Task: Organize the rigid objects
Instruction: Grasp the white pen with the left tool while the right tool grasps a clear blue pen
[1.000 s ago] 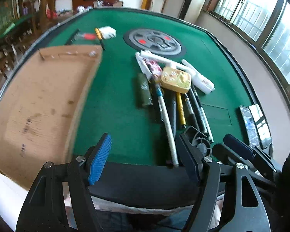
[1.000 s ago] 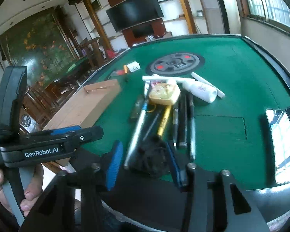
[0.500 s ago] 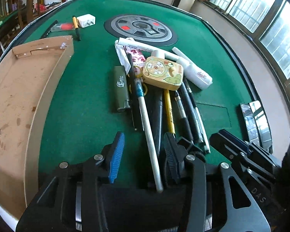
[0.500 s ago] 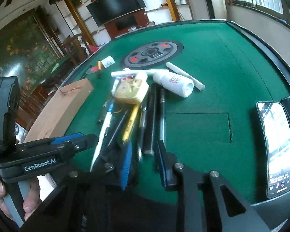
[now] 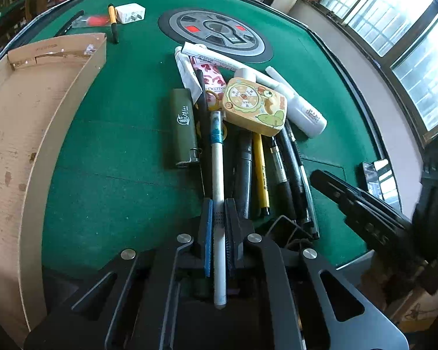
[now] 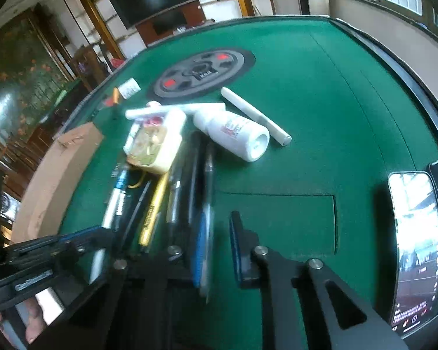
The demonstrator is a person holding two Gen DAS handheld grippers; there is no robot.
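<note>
My left gripper clamps the white pen at the pile's near end; I lift straight (neighbours touch it). My right gripper, closing, pinches nothing visible. The cardboard box waits leftward.

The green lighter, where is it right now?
In the left wrist view the green lighter lies flat on the felt at the pile's left edge, between the cardboard box and the white pen.

Black claw, blue pads
</note>
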